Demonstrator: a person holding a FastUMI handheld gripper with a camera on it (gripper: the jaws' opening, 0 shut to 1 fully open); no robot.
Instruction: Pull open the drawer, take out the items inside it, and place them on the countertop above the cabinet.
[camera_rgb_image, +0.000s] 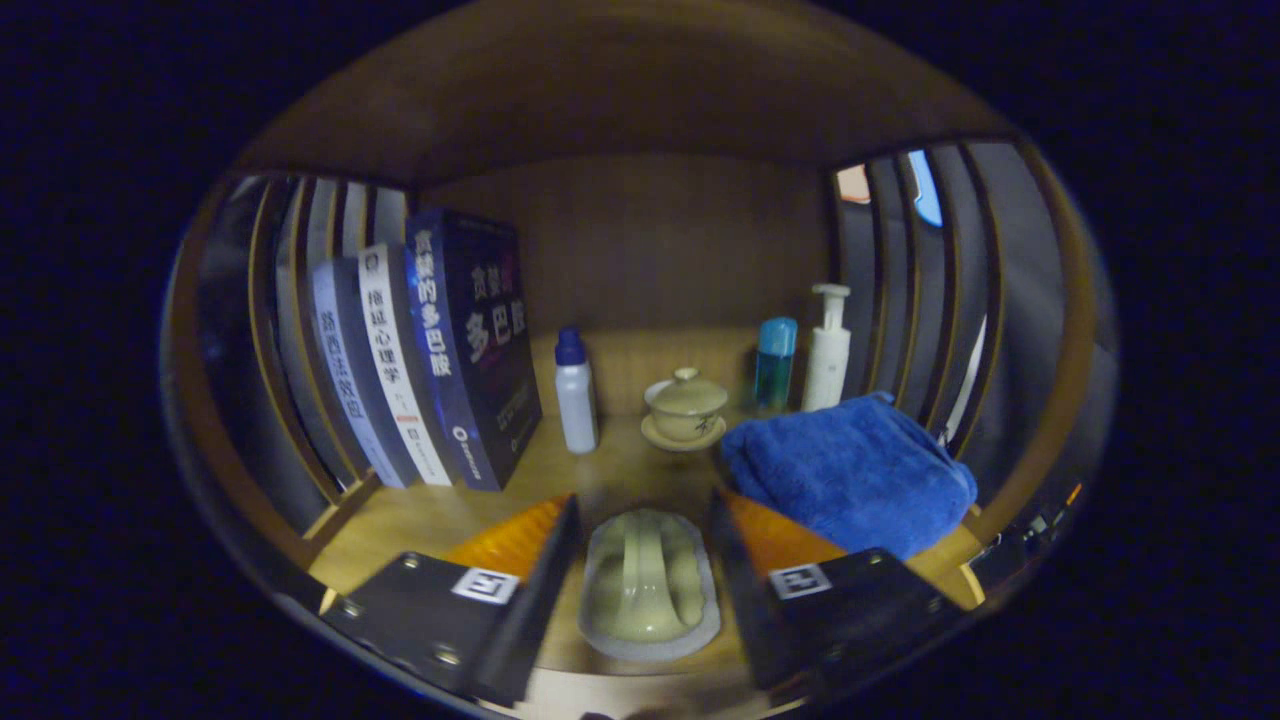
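Gripper (645, 545) fingers apart astride a cream dish (648, 588) on the countertop (430, 515), probably just delivered; drawer contents unseen.

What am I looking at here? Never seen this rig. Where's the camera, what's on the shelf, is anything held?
A person holds a two-finger gripper; a fisheye camera rides on it, looking forward along the fingers. Between the fingers lies a pale green object on the wooden surface; the fingers stand apart from it, so nothing is gripped. Beyond them: a lidded teacup on a saucer, a white bottle with blue cap, upright books, a folded blue towel, a blue bottle and a white pump bottle.
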